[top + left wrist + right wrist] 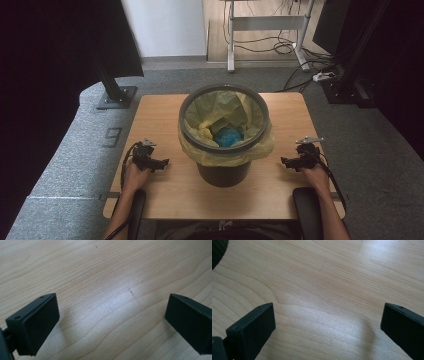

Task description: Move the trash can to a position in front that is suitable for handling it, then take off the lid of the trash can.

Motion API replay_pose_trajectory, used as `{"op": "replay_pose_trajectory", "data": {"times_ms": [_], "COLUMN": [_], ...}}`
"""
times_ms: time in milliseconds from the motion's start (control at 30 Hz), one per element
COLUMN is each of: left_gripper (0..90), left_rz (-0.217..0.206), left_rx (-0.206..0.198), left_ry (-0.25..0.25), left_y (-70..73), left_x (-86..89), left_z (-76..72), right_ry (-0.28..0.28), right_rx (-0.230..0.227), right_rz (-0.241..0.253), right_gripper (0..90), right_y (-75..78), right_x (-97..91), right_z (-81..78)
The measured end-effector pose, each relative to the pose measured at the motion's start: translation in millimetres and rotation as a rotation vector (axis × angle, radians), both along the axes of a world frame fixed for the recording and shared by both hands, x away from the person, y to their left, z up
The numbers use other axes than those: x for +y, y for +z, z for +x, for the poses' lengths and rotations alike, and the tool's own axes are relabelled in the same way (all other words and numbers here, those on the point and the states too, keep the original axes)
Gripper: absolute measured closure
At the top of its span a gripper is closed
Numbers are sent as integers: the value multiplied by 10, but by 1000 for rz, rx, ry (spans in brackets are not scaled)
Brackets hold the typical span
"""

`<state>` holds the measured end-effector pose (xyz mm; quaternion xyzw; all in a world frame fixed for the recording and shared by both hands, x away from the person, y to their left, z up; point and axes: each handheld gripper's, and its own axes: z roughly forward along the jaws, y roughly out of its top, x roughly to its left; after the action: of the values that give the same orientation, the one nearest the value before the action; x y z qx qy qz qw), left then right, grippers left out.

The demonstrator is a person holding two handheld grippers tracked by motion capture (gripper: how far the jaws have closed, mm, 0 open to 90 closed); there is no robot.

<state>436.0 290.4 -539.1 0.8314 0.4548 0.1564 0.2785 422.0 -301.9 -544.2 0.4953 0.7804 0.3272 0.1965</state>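
Right now the left gripper [161, 162] is wide open and holds nothing. So is the right gripper [286, 161]. Both rest low over the wooden table [160, 112], with bare wood between their jaws. The bin [223, 172] stands between them, at three o'clock from the left one and nine o'clock from the right. Its yellow bag [227, 150] looks thin, soft and slippery. I think the floppy edge folded over the rim is the best place to pinch. A blue thing [229, 136] lies inside.

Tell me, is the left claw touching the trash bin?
Apart. In the high view, bare wooden table shows between the left claw and the trash bin; its jaws stand wide open.
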Motion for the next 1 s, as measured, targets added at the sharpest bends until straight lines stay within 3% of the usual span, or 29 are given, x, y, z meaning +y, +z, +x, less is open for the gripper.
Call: {"op": "replay_pose_trajectory", "data": {"times_ms": [67,200,233,500,1000], "left_gripper": [0,0,0,0,29], "left_rz": [7,-17,-22,-25,-8], "left_rx": [5,10,2,-1,52], "left_ry": [-2,5,7,20,48], "left_y": [-14,-35,-42,-46,28], "left_x": [-4,12,10,-4,-9], "left_z": [4,13,12,21,26], "right_ry": [0,9,27,25,24], "right_rx": [0,17,-4,-20,-19], "right_rz": [4,10,-13,-4,-5], "right_gripper": [0,0,0,0,0], "right_y": [-11,-74,-119,-133,-132], "right_x": [-3,-13,2,6,8], "right_z": [-3,-5,-15,-31,-43]}}
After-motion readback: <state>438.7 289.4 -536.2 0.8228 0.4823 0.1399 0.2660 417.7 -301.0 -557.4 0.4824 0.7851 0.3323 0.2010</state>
